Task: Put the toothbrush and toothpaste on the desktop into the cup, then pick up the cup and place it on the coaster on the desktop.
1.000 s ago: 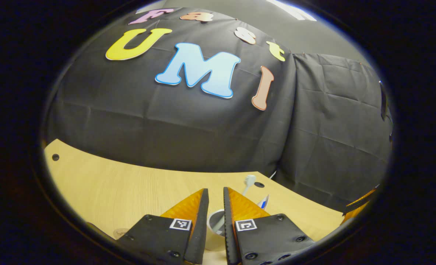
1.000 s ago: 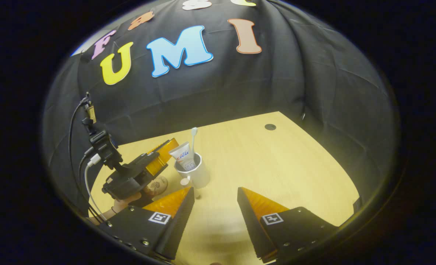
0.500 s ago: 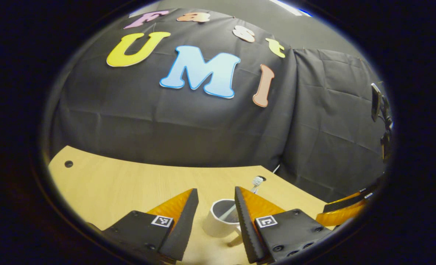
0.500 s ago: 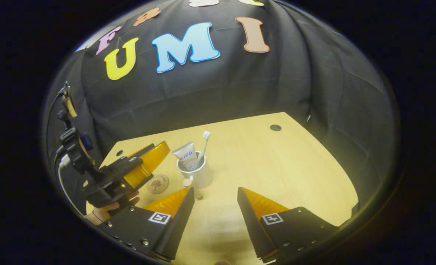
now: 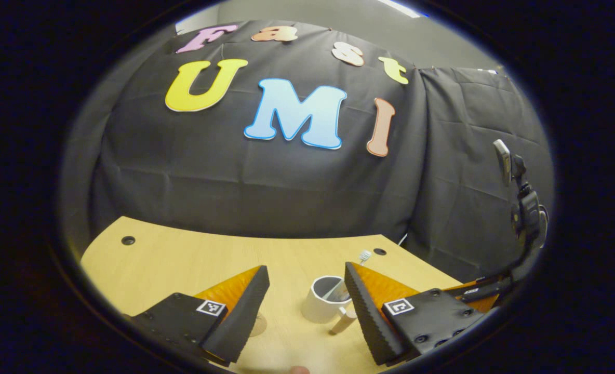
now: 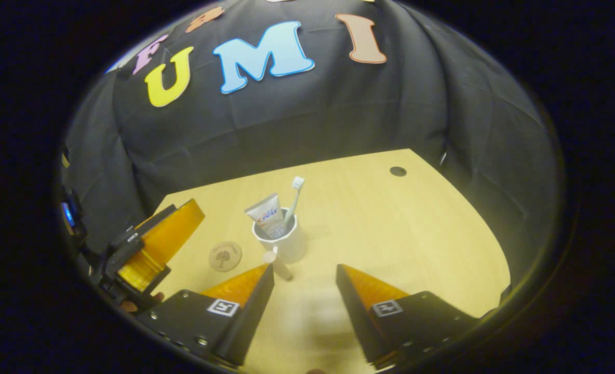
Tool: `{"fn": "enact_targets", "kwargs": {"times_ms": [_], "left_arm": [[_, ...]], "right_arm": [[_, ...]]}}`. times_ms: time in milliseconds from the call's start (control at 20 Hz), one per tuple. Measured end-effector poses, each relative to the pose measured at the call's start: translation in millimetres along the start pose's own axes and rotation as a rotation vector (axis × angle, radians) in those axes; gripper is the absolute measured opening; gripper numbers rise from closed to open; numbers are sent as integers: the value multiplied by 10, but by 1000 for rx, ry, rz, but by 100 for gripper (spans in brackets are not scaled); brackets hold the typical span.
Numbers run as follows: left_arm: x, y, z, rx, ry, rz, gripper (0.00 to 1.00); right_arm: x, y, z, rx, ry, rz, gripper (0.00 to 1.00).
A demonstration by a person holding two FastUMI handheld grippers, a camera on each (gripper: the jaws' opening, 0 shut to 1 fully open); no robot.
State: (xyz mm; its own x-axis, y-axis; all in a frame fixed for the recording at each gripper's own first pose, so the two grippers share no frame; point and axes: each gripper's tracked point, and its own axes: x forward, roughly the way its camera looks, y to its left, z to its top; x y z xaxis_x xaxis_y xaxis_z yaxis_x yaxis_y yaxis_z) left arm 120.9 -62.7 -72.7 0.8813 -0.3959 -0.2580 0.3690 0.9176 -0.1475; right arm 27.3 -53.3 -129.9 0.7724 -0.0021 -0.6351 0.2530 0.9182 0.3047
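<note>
Now we see the cup (image 6: 279,241) standing upright on the bench (image 6: 390,223), about in the middle between its left and right edges and nearer to the front edge. The toothpaste (image 6: 266,214) and the toothbrush (image 6: 295,195) already lean inside it, so we judge the first part of the task done. The coaster (image 6: 225,255) lies flat just beside the cup, toward the left edge, and the cup is not on it.

Our left claw (image 5: 305,306) is wide and holds nothing; the cup (image 5: 324,305) is in front of its fingers, near the right one. Our right claw (image 6: 302,288) is also wide and holds nothing, with the cup a little ahead of it.

We think the cup is light, stiff and smooth, so it may slip or tip, because the tall things inside make it top-heavy. A small handle (image 6: 276,262) seems to point toward us. We would take the wall below the rim, one finger on each side, and lift it straight.
</note>
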Motion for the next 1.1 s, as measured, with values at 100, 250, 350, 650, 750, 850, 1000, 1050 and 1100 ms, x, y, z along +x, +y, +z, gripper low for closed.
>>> {"fn": "enact_targets", "kwargs": {"times_ms": [100,250,350,650,750,850,1000,1050,1100], "left_arm": [[-106,1,25,-15,0,7,95],[-234,66,48,-31,5,32,98],[-303,131,73,-37,8,53,95],[-510,357,112,-38,30,134,99],[-562,401,75,-61,48,144,96],[-586,454,56,-86,55,151,96],[-593,549,18,-85,69,171,96],[-590,571,7,-83,75,176,96],[-594,592,4,-81,78,179,96]], "right_arm": [[49,53,44,5,-5,21,98],[140,133,75,-10,12,30,98],[221,195,37,-29,51,37,98],[511,350,-17,-73,162,42,98],[616,377,-42,-94,200,28,98],[722,410,-85,-110,242,21,98],[875,453,-164,-131,312,14,98],[909,440,-178,-144,336,0,98],[953,433,-187,-159,356,-10,98]]}}
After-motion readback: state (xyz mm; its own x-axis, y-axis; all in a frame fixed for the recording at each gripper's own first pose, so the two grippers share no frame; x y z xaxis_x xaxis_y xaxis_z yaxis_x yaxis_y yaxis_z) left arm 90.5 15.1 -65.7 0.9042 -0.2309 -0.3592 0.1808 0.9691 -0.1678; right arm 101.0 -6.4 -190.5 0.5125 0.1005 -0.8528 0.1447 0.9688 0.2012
